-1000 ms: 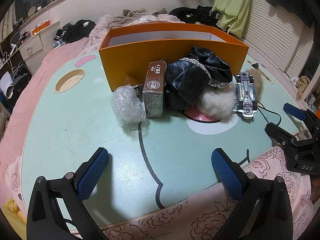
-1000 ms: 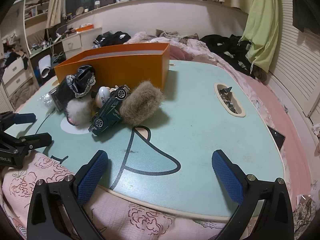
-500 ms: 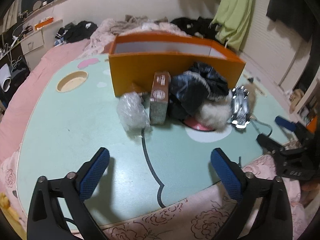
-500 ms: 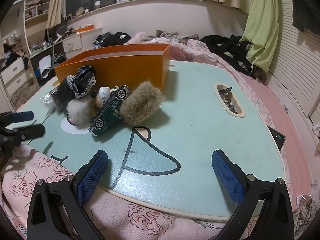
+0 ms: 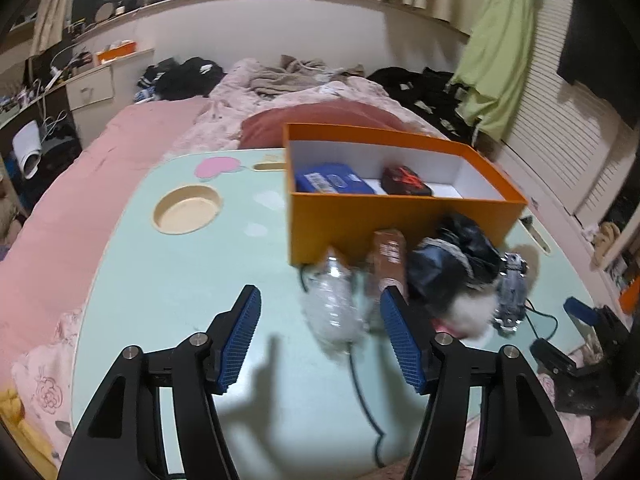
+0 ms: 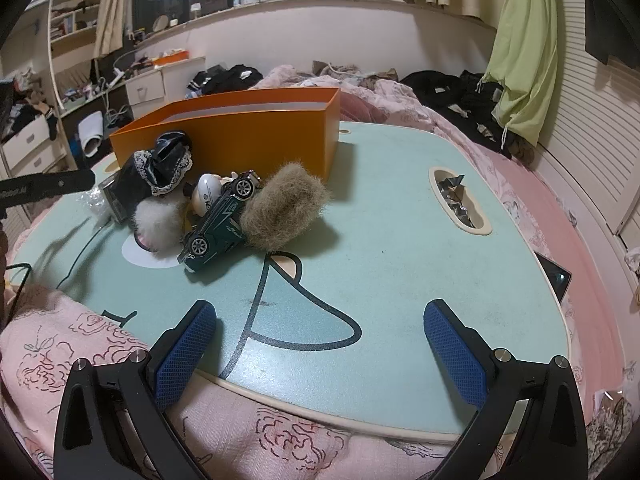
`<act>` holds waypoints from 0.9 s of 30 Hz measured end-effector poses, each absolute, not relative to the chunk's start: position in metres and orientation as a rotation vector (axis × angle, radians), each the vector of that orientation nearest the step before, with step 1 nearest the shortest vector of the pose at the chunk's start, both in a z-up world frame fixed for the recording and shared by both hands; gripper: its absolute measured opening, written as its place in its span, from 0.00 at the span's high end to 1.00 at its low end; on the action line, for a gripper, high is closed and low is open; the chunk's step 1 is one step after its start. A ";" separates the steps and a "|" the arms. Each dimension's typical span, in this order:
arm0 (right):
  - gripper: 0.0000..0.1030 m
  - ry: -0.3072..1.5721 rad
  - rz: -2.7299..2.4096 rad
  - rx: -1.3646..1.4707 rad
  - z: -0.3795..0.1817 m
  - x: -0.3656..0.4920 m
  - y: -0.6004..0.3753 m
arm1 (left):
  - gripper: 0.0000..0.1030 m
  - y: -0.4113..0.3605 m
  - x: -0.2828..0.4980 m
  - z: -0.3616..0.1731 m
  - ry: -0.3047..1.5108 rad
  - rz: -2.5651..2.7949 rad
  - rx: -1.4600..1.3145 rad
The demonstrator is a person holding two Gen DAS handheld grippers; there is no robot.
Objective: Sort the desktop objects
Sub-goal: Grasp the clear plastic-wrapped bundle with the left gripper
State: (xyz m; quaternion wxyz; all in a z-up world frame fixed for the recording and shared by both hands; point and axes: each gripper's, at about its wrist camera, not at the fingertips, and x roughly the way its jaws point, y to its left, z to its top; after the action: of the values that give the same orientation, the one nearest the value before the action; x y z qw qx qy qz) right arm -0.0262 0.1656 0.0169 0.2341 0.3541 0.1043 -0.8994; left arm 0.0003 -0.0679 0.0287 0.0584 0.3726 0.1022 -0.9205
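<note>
My left gripper (image 5: pixel 320 340): jaws half open, just been closing, nothing between the pads, above the table (image 5: pixel 168 280); my right gripper (image 6: pixel 320 354): jaws wide, empty; orange box (image 5: pixel 392 216): landmark, holding two packets; in front of it: clear bag (image 5: pixel 332 304), brown carton (image 5: pixel 388 256), black pouch (image 5: pixel 452 260), toy car (image 6: pixel 220 220), fur pieces (image 6: pixel 284 208).

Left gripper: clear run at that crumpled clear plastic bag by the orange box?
Probably yes. The left gripper, its jaws just narrowed, frames the plastic bag with nothing between, though the brown carton crowds one side.
</note>
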 end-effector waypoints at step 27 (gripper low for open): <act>0.01 0.034 -2.404 0.992 0.038 -0.042 0.178 | 0.69 -0.054 0.019 -0.007 0.215 -2.789 1.211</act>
State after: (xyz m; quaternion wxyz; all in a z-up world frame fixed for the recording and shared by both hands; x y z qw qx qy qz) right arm -0.0418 0.1776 0.0378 0.2669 0.3676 0.0124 -0.8908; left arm 0.0190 -0.0545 -0.0068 0.0466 0.3970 0.0705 -0.9139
